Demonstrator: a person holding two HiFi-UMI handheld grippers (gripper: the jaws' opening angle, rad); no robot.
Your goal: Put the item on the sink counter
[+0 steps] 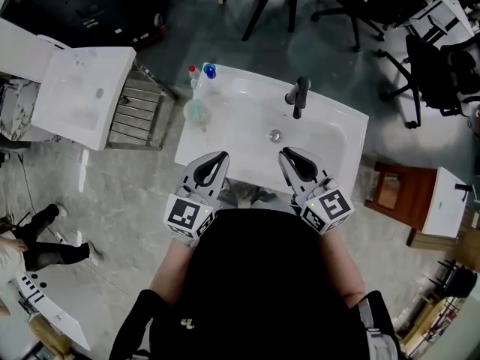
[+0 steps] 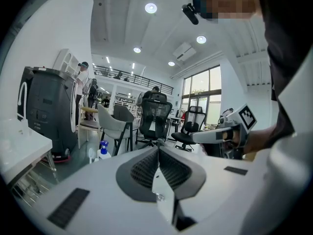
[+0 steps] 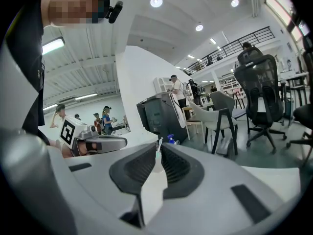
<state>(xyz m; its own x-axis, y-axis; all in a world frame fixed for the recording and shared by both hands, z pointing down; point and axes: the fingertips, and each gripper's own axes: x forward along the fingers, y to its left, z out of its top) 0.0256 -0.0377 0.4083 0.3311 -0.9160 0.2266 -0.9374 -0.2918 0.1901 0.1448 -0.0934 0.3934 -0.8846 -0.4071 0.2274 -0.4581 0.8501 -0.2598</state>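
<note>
Left claw (image 1: 220, 156) shut, right claw (image 1: 286, 154) nearly shut, both empty; only head view shows faucet (image 1: 300, 96).

A: How are the two grippers placed?
B: The left gripper (image 1: 217, 157) and the right gripper (image 1: 288, 156) are side by side in front of the body. Both point forward and they are a little apart.
A: And the jaws?
B: The left jaws are pressed together and hold nothing. The right jaws leave only a thin slit and grip nothing.
A: The arms?
B: The left forearm (image 1: 174, 265) and the right forearm (image 1: 339, 259) are bare and kept close to the torso.
</note>
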